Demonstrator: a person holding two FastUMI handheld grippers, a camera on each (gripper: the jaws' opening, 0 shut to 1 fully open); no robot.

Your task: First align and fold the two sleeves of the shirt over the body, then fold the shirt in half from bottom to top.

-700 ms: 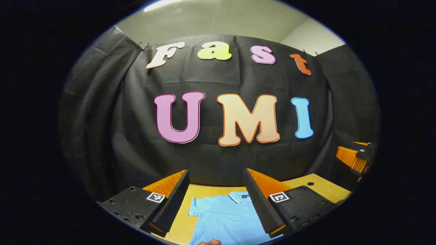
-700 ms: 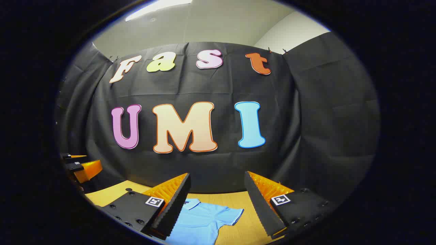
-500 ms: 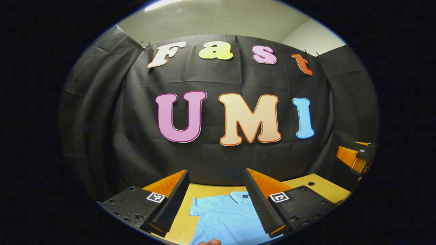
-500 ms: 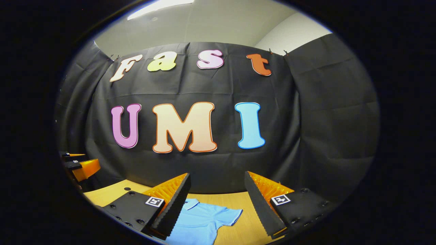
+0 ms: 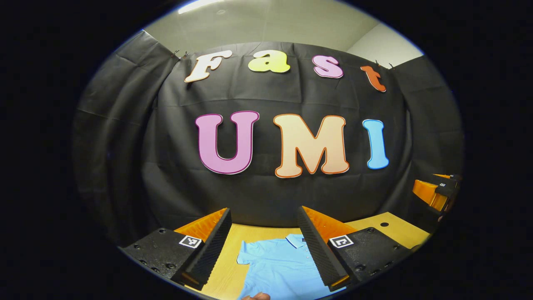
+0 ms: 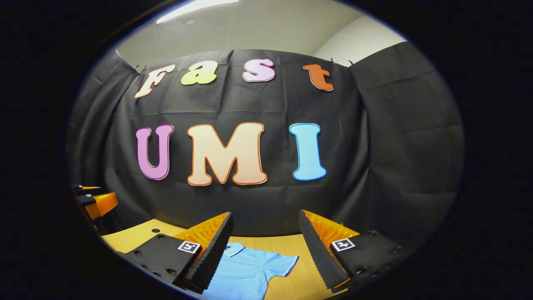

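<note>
Shirt [image 5: 277, 266]: flat on the table [image 5: 397, 229], bottom centre; lower part cut off, one sleeve hidden behind a finger.
Left gripper [image 5: 264, 246]: spread, empty.
Right gripper [image 6: 266, 250]: spread, empty.

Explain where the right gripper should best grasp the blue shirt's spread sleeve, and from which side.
Probably the cuff end of the sleeve: it juts sideways from the shirt, flat on the table. The open right gripper should come from above at its outer edge, pinching the hem.
</note>
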